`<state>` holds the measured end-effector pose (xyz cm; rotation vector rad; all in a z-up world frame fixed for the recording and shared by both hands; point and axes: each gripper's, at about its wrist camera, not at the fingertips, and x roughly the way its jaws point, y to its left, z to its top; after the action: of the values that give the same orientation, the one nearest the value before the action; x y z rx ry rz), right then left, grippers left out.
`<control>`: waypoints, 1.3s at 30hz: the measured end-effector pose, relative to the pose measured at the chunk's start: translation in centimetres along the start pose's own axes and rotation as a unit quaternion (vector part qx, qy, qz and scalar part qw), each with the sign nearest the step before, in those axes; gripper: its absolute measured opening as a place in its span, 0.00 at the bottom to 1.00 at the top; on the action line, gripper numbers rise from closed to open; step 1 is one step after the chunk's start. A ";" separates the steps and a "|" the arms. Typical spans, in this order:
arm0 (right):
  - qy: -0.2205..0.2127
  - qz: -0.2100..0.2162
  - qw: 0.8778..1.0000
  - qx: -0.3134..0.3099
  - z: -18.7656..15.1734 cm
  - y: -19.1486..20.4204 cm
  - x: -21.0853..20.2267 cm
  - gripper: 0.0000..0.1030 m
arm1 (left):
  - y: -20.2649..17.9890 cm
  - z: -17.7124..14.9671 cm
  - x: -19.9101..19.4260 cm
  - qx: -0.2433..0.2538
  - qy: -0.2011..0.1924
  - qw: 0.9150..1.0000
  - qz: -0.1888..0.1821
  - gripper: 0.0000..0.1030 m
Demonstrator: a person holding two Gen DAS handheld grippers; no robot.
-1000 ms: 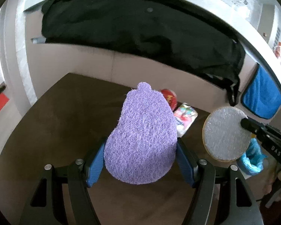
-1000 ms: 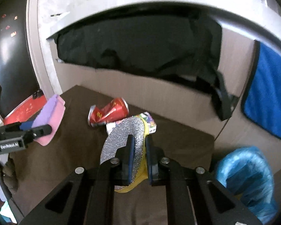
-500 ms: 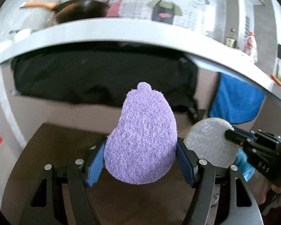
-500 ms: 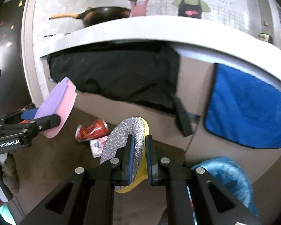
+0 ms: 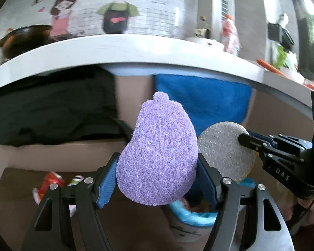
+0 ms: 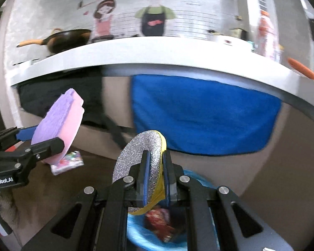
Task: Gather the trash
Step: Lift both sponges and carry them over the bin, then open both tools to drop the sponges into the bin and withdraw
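Sponges (image 5: 157, 154) now above bin (image 6: 136, 230), between fingers (image 5: 106, 179)

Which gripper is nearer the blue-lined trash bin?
Right. The right gripper, clamping the silver round sponge, hangs over the blue-lined bin; the left gripper, clamping the purple sponge, sits off to its left.

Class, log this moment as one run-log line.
left hand-held gripper: shut on purple sponge | right hand-held gripper: shut on round scrubber | bin: below
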<state>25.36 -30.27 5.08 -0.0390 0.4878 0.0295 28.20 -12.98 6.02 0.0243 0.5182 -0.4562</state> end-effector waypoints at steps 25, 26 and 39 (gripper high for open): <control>0.037 -0.020 0.997 0.067 -5.9 -8.3 2.4 0.10 | -5.6 -3.7 10.2 -0.002 0.087 0.995 -0.042 0.68; 0.039 -0.017 0.997 0.068 -6.0 -8.3 2.7 0.10 | -5.6 -3.8 10.6 -0.004 0.089 0.995 -0.042 0.68; 0.070 -0.005 0.995 0.077 -7.3 -8.7 5.6 0.10 | -5.3 -5.2 14.8 -0.023 0.129 0.990 -0.053 0.68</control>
<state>27.26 -39.15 -3.71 0.1075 0.6289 -0.0217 34.85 -23.20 -5.18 0.0115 0.7871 -0.5481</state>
